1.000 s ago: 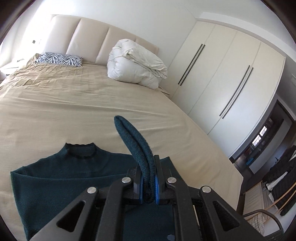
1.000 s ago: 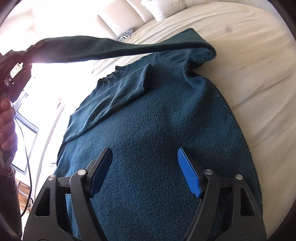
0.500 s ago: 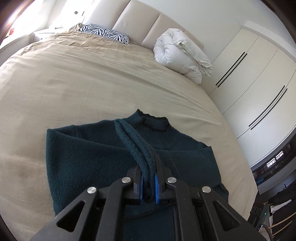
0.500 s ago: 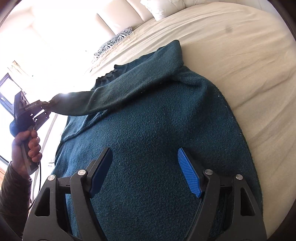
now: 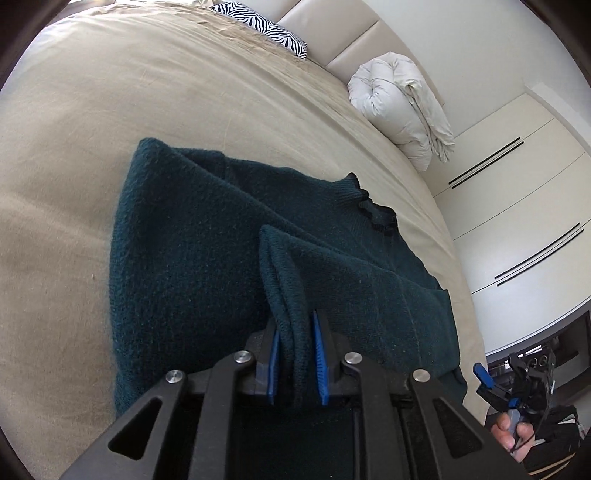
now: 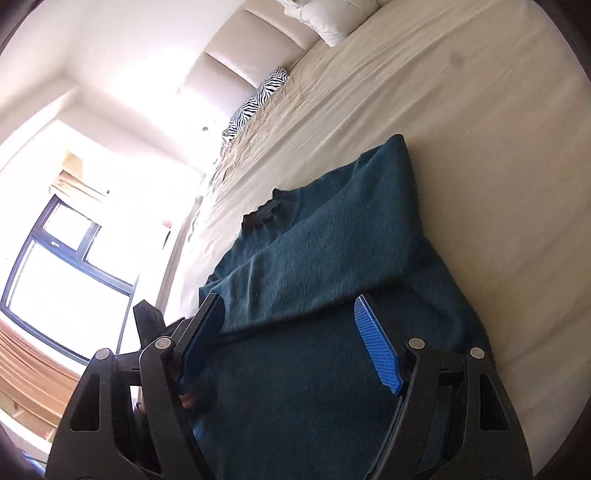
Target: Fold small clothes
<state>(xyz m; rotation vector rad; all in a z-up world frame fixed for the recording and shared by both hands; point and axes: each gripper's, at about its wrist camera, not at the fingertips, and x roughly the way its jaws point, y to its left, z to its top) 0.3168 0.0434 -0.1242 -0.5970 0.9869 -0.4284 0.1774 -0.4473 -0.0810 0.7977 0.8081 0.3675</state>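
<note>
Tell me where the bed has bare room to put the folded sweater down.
Free: the beige sheet between the dark teal knitted sweater and the zebra-print pillow, and the strip beyond the sweater's far edge. Crowded: the headboard corner, taken by the rolled white duvet.

The bed (image 5: 184, 96) carries a beige sheet, creased toward its head. A zebra-print pillow (image 5: 264, 26) lies against the padded headboard (image 5: 332, 44). A rolled white duvet (image 5: 402, 110) sits at the same end, near the wardrobe side. White wardrobe doors (image 5: 517, 206) with dark bar handles stand beside the bed. A dark-framed window (image 6: 62, 258) admits strong light on the opposite side.
</note>
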